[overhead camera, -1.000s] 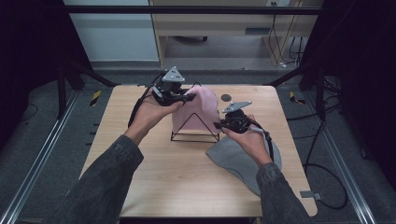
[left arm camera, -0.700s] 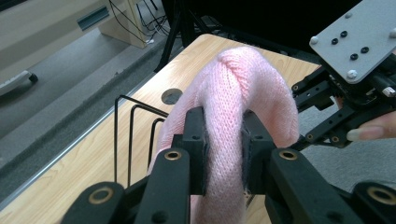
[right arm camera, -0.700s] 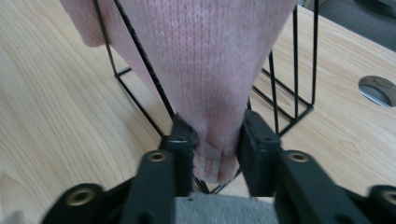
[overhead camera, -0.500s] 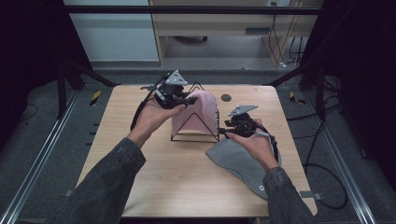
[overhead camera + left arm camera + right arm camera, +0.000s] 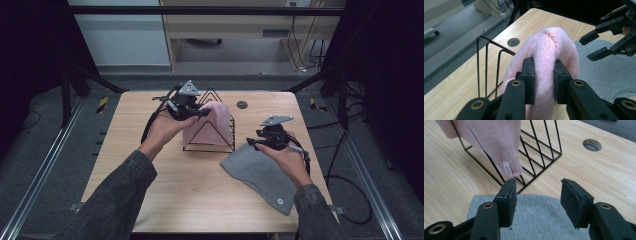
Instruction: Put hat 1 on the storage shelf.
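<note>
While a pink knitted cloth (image 5: 549, 57) is pinched in the left claw (image 5: 543, 80) and draped over a black wire rack (image 5: 209, 125) at the middle of the bench (image 5: 200, 185), the right claw (image 5: 537, 200) is held spread just above a grey cloth (image 5: 260, 172) laid flat beside the rack.

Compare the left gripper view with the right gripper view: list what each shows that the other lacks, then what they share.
Left gripper view: its black jaws clamped on the pink knit cloth, with the right gripper open farther off.

Right gripper view: its own jaws standing open and empty above the grey cloth, and a small white label on the pink cloth's hanging edge.

Shared: pink cloth, black wire rack, grey cloth, the table's round hole, wooden table.
</note>
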A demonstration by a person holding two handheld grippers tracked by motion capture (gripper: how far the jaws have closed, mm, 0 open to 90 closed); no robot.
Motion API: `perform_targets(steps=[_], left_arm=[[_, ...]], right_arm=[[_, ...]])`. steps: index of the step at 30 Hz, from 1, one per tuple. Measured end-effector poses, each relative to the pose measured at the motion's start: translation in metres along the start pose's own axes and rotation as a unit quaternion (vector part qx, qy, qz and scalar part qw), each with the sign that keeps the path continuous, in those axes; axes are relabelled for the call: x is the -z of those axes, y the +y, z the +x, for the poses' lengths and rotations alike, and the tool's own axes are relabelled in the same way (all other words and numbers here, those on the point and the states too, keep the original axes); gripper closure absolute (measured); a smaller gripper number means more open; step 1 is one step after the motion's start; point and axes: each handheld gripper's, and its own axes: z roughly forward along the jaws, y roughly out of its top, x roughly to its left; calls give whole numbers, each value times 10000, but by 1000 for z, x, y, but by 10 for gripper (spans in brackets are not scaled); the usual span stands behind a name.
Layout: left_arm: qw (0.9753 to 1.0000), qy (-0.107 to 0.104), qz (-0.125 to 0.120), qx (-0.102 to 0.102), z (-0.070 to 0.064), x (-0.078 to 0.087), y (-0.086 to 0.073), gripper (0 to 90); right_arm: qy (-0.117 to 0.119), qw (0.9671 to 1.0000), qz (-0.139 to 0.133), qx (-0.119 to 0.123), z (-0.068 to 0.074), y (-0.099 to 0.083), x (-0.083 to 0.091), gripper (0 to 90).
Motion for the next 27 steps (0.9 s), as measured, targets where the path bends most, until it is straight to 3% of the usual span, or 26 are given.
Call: perform_targets(steps=[8, 27], left_arm=[[9998, -62, 39, 196, 1, -3, -9, 729], [9995, -64, 83, 300, 1, -9, -15, 722]], right_arm=[[-80, 9998, 147, -94, -6, -16, 2, 449], [-177, 9992, 248, -254, -15, -29, 3, 448]])
